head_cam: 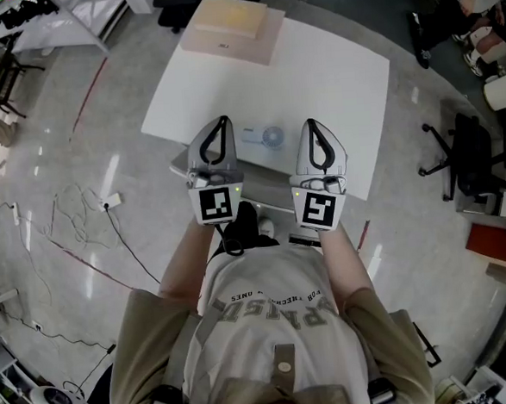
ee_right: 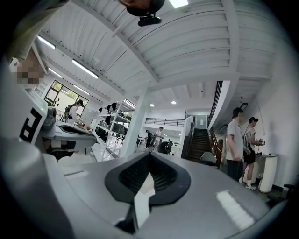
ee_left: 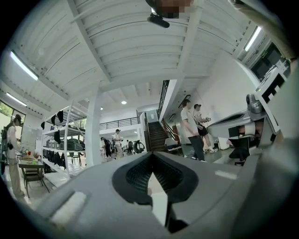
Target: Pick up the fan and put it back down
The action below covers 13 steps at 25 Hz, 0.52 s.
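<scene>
A small white fan [head_cam: 268, 138] lies on the white table [head_cam: 331, 79] near its front edge. In the head view my left gripper [head_cam: 221, 121] is held just left of the fan and my right gripper [head_cam: 310, 124] just right of it, both above the table. Both are shut and hold nothing. The left gripper view shows its jaws [ee_left: 150, 158] closed together and pointing out across the room. The right gripper view shows the same for its jaws [ee_right: 149, 156]. Neither gripper view shows the fan.
A flat beige box [head_cam: 228, 26] sits at the table's far end. Office chairs [head_cam: 470, 151] stand to the right and cables [head_cam: 72, 209] trail over the floor on the left. People [ee_right: 240, 144] stand by a staircase [ee_left: 156, 135] far across the hall.
</scene>
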{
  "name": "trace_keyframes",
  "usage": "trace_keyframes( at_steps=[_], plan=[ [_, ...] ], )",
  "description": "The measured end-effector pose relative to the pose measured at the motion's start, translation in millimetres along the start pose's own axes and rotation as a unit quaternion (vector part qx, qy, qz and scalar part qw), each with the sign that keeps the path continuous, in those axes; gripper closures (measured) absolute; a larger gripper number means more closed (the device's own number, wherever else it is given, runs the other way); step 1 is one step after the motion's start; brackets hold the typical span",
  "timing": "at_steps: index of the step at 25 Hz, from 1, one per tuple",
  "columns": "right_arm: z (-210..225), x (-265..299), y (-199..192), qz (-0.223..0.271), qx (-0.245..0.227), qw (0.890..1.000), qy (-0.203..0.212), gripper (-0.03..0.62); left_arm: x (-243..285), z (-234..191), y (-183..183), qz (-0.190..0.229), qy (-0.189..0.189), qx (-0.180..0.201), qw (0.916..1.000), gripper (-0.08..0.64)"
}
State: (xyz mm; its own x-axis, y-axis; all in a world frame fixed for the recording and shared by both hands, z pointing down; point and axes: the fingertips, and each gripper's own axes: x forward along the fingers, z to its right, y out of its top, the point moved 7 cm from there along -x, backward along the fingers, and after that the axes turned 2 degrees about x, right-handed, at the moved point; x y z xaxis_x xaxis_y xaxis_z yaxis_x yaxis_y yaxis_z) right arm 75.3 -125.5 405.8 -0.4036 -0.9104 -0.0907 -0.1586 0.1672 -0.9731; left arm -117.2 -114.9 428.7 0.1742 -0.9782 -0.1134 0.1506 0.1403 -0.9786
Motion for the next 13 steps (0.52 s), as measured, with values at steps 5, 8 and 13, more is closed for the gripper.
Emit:
trace_keyframes(
  at_steps=[5,8,13],
  plan=[
    [3,1,1,0.003,0.003,1.0,-0.005,0.594,1,-3,7,0.011,0.002,-0.002,0.9999,0.548],
    [4,1,2,0.007,0.002,1.0,-0.005,0.594,2,-4,12,0.015,0.005,-0.01,0.9998,0.548],
    [6,-2,3,0.009,-0.001,1.0,-0.005,0.594,2,-4,20,0.027,0.007,-0.012,0.9995,0.548]
  ],
)
